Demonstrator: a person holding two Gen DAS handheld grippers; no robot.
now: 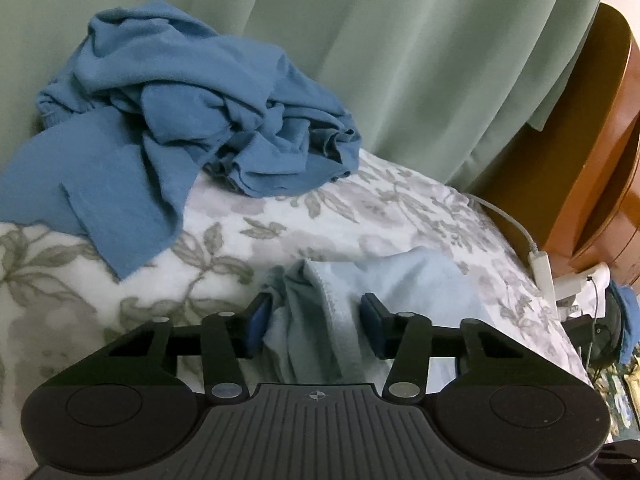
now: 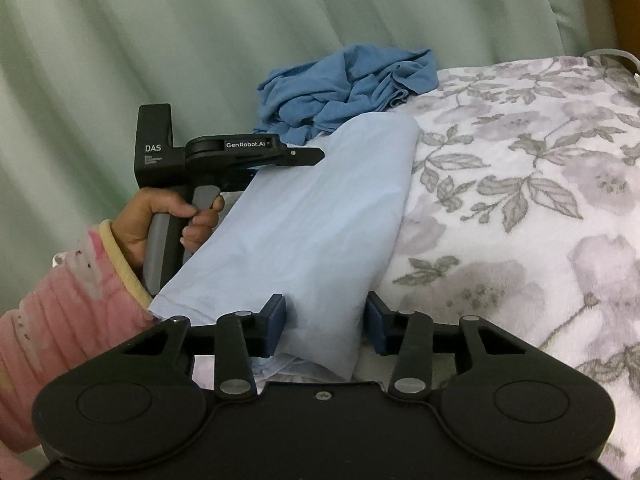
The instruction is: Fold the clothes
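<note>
The pale blue garment (image 2: pixel 320 216) lies bunched between both grippers' half-open jaws, pads not clearly pressing it.

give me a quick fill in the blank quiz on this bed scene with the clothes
1. The crumpled garment heaped near the curtain is dark ____.
2. The blanket on the bed has a ____ print.
3. The left gripper and the right gripper each have the ____ blue cloth between their fingers.
4. The sleeve by the left hand is ____.

Missing words: blue; floral; light; pink

Pale blue garment (image 2: pixel 320 216) folded; darker blue clothes (image 1: pixel 192 112) crumpled.
</note>
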